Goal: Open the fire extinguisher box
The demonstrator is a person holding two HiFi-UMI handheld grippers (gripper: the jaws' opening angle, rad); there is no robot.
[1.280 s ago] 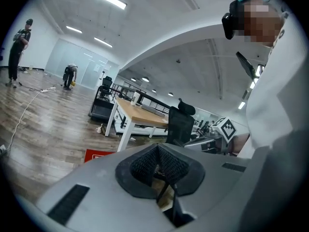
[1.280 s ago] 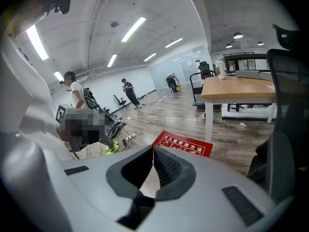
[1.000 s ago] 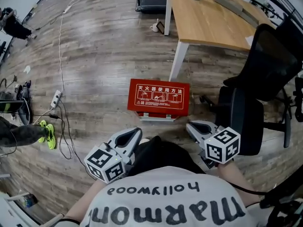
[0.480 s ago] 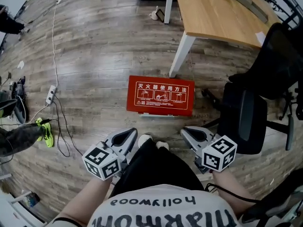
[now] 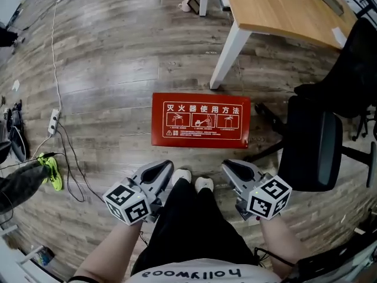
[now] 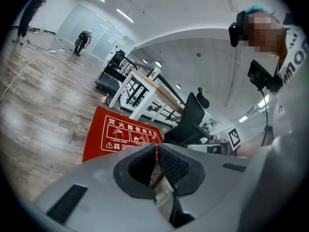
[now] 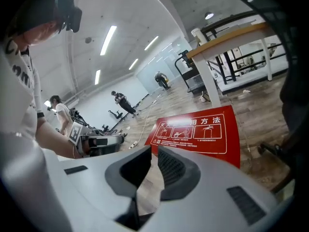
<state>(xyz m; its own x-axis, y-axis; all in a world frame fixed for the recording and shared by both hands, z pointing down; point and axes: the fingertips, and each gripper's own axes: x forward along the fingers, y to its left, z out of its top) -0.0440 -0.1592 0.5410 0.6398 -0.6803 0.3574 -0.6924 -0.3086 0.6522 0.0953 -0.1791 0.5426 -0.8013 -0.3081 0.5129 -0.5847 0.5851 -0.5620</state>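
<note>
The red fire extinguisher box [image 5: 200, 120] lies flat on the wood floor with its lid closed and its white instruction panel facing up. It also shows in the left gripper view [image 6: 116, 132] and the right gripper view [image 7: 203, 132]. My left gripper [image 5: 162, 168] hovers short of the box's near left corner, its jaws shut with nothing between them [image 6: 156, 146]. My right gripper [image 5: 231, 167] hovers short of the near right corner. Its jaws [image 7: 154, 151] are shut but for a thin slit, and nothing is in it. Neither gripper touches the box.
A wooden desk stands behind the box, its white leg [image 5: 227, 52] just beyond the far edge. A black office chair [image 5: 315, 146] crowds the box's right side. A power strip with cables [image 5: 53, 122] lies far left. My white shoes [image 5: 194, 181] stand between the grippers.
Both grippers have sunk toward the floor and edged closer to the box. The head view has tipped down, so the box looks larger and nearer.
</note>
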